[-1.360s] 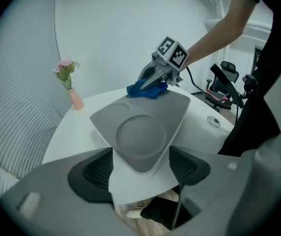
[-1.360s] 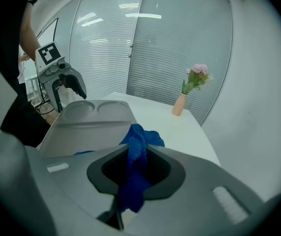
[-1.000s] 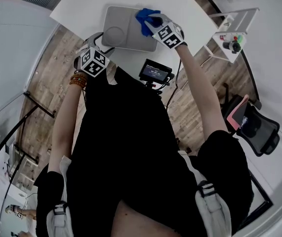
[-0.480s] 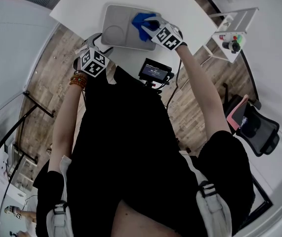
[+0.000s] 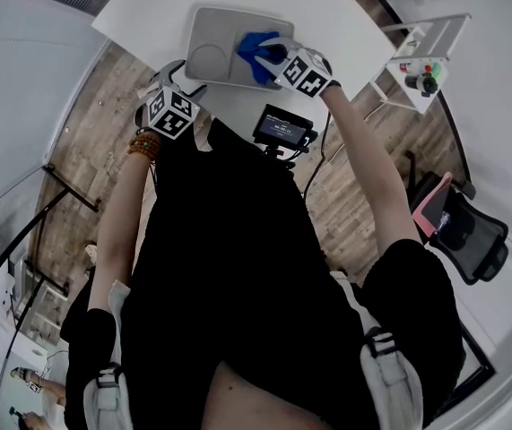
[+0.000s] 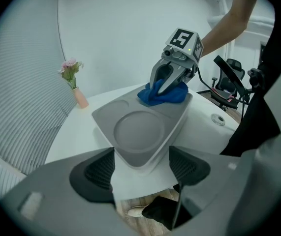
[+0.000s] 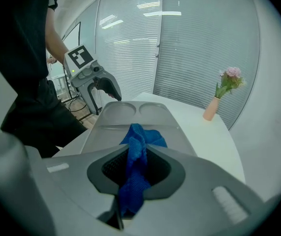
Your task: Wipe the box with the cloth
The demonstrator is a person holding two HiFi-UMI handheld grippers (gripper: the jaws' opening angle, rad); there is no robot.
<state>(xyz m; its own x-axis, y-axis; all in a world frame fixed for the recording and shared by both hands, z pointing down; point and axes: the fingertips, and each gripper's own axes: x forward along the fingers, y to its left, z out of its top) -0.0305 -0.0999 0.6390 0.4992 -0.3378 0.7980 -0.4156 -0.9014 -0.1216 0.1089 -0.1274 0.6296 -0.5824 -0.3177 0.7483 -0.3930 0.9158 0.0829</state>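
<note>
A flat grey box (image 5: 212, 50) with round recesses lies on the white table (image 5: 148, 7). My right gripper (image 5: 276, 57) is shut on a blue cloth (image 5: 256, 54) and presses it onto the box's right part. In the right gripper view the cloth (image 7: 135, 161) runs up between the jaws onto the box (image 7: 130, 117). My left gripper (image 5: 162, 86) stands open at the table's near edge; the box's near corner (image 6: 142, 154) lies just ahead of its pads (image 6: 95, 173). From there the cloth (image 6: 163, 94) shows under the right gripper (image 6: 166, 80).
A pink vase with flowers (image 6: 76, 90) stands on the table's far side (image 7: 213, 106). A small monitor on a stand (image 5: 282, 131) sits below the table edge. A white shelf with small items (image 5: 421, 61) and an office chair (image 5: 460, 227) stand to the right.
My right gripper has dragged the cloth from the box's far right corner toward me and a little left across its top. The left gripper has stayed put.
</note>
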